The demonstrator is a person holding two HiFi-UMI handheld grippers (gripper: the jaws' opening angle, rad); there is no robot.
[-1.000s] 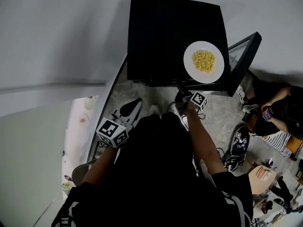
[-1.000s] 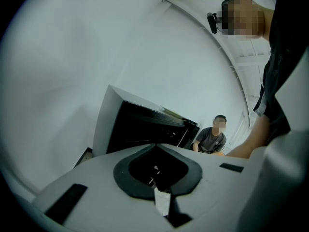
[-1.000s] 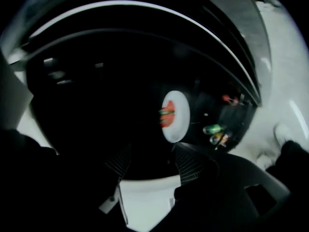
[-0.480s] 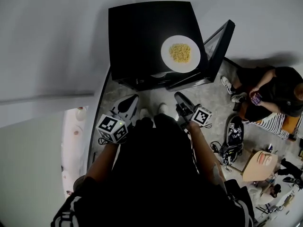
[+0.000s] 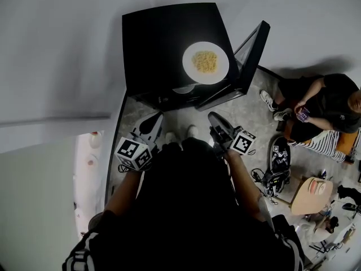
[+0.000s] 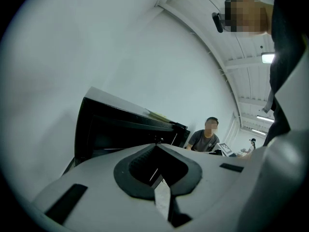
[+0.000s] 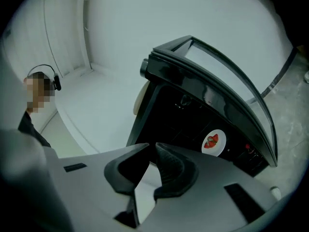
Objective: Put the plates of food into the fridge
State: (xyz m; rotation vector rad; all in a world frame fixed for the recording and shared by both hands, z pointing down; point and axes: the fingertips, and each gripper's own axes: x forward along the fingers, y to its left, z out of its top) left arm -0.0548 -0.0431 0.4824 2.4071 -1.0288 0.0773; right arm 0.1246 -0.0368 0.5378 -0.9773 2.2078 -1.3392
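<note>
A small black fridge (image 5: 169,44) stands on the floor with its door (image 5: 249,52) swung open to the right. On its top lies a white plate of yellow food (image 5: 206,62). Inside, the right gripper view shows a second white plate with strawberries (image 7: 214,142) on a shelf. My right gripper (image 5: 213,117) hangs in front of the opening, clear of the fridge. Its jaws (image 7: 150,146) have just been closing and now stand together with nothing between them. My left gripper (image 5: 157,118) is level beside it, shut and empty (image 6: 155,145), facing the fridge (image 6: 111,129).
A person (image 5: 321,112) sits on the floor to the right of the open door. Shoes and gear (image 5: 279,171) lie on the floor at the right. A white table edge (image 5: 90,162) runs along the left. A white wall is behind the fridge.
My right gripper has pulled back from the fridge opening and risen toward me. The left gripper has shifted a little. The fridge sits further left in the head view.
</note>
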